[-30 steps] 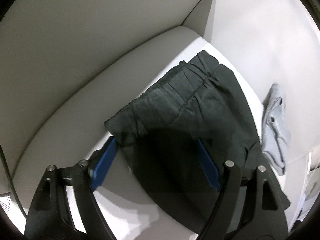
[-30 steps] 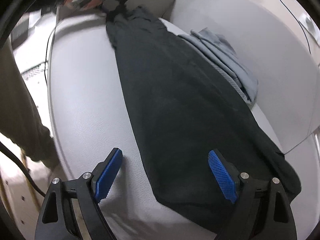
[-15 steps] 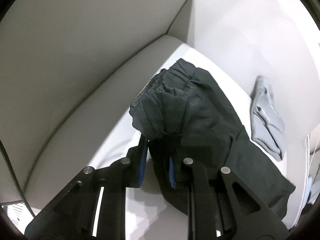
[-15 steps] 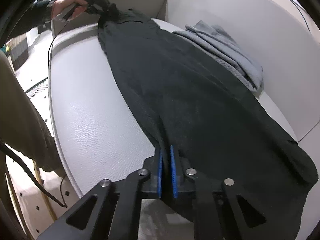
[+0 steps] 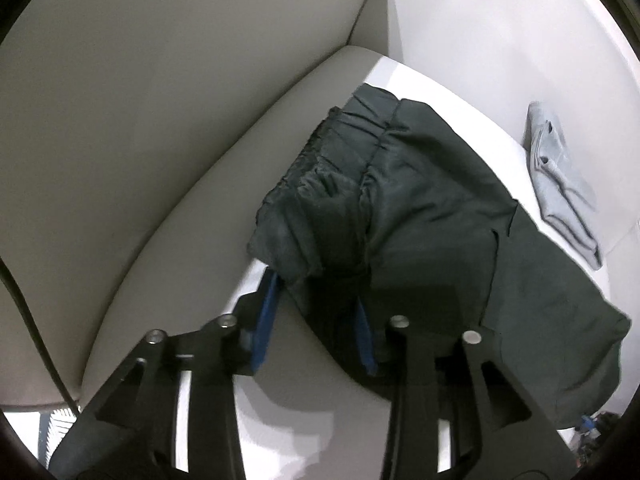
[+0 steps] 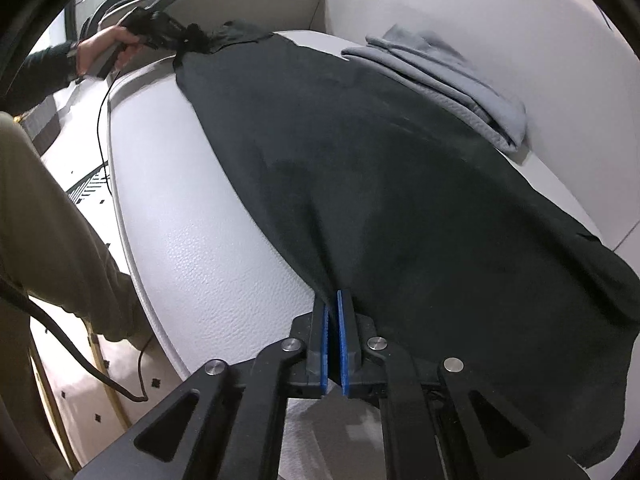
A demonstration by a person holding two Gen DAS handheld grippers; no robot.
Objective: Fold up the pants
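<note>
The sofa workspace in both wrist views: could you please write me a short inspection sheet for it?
Surface: pale leather sofa seat, backrest behind.
Job's things: dark pants spread lengthwise on the seat, waistband bunched at the left gripper.
Clutter: folded grey garment beside the pants, against the backrest.
Grippers: left gripper jaws opening, waistband fabric between them; right gripper shut on the pants' near end.
Cables: black cable hanging below the left hand.
Surroundings: patterned floor, person's trouser leg.
</note>
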